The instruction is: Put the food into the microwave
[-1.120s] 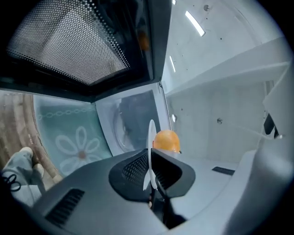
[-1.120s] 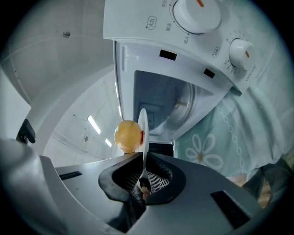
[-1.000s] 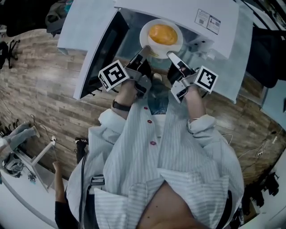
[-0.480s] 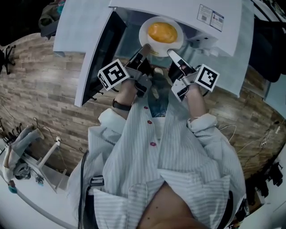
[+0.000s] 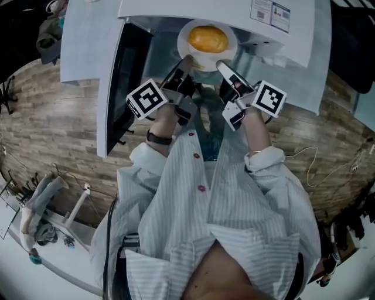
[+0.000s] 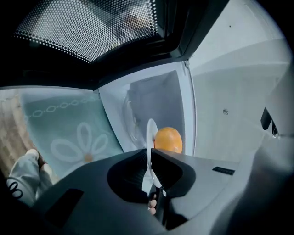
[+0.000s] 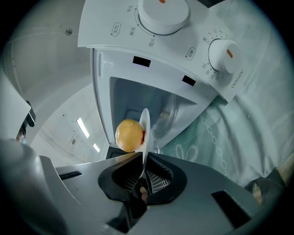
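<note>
Microwave (image 5: 176,9) door (image 5: 120,82) open. Plate (image 5: 229,50) with orange food (image 5: 208,38) sits at the microwave's mouth. Left tool (image 5: 186,60) and right tool (image 5: 220,65) are each clamped on its rim. Judged: not yet set down inside; setting down, release and shutting the door remain. Microwave's panel print (image 7: 234,77) reads "WAHIN"; top sticker (image 5: 271,12) illegible.

Microwave (image 5: 170,9) on patterned tablecloth (image 7: 239,128)
</note>
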Motion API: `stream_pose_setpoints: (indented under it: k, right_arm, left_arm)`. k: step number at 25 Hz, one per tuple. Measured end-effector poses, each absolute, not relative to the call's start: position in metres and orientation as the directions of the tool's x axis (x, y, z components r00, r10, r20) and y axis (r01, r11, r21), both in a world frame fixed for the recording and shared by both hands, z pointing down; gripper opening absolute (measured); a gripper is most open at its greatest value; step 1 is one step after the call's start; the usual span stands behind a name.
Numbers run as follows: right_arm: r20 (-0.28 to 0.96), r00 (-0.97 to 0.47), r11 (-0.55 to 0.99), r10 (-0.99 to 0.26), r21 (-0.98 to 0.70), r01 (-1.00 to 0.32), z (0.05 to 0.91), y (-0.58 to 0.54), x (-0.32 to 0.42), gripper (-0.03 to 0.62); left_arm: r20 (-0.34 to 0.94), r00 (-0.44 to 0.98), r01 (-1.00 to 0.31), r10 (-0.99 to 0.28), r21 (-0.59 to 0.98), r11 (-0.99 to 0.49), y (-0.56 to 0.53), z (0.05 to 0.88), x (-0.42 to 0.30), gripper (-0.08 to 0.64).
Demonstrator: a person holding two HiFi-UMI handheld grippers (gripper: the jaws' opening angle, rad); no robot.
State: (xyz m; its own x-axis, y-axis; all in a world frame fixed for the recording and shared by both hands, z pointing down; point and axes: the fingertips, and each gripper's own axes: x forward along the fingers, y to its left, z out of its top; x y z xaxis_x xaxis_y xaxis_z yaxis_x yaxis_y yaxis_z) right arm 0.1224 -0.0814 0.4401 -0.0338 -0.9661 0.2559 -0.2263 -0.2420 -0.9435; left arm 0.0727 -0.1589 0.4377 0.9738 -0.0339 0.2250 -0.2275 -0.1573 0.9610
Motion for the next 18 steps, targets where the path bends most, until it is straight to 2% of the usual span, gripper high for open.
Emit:
stream_pose_setpoints:
  k: [18]
  right_arm:
    - [0.288, 0.018, -0.283, -0.957, -0.923, -0.261, 0.487, -0.101, 0.146, 0.044]
  left_arm:
    - [0.256, 0.966, -0.255, -0.030, 0.937, -0.239, -0.180, 0.480, 0.097, 0.028]
